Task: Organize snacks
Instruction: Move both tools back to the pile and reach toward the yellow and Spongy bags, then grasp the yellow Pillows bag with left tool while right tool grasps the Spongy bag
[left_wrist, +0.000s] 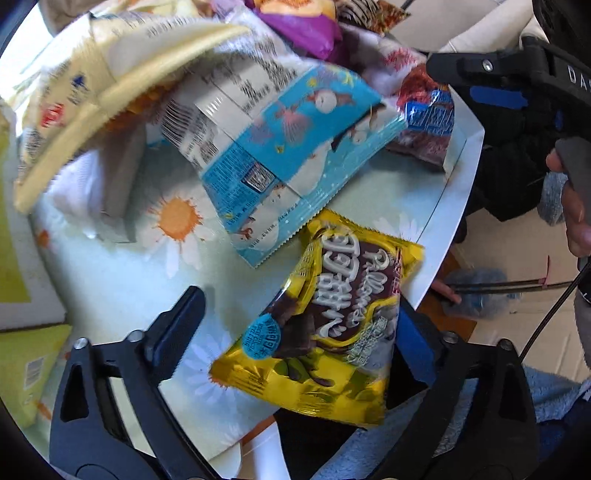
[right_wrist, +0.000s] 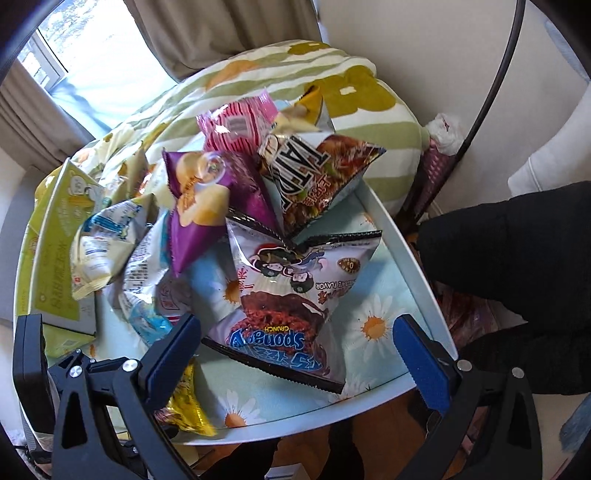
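Observation:
A pile of snack packets lies on a white table with a daisy-print top (left_wrist: 110, 280). In the left wrist view my left gripper (left_wrist: 295, 317) is open, its jaws on either side of a yellow chocolate packet (left_wrist: 321, 332) that hangs over the table's edge. A blue-and-white packet (left_wrist: 280, 155) lies just beyond it. In the right wrist view my right gripper (right_wrist: 295, 332) is open around the near end of a white Spongy Crunch packet (right_wrist: 291, 299). A purple packet (right_wrist: 207, 199) and a dark packet (right_wrist: 317, 177) lie behind it.
A green box (right_wrist: 55, 258) stands at the table's left. A pale yellow packet (left_wrist: 92, 85) and a pink packet (right_wrist: 240, 125) lie in the pile. A flowered cushion (right_wrist: 351, 85) is behind the table. My right gripper shows at the left view's top right (left_wrist: 517, 85).

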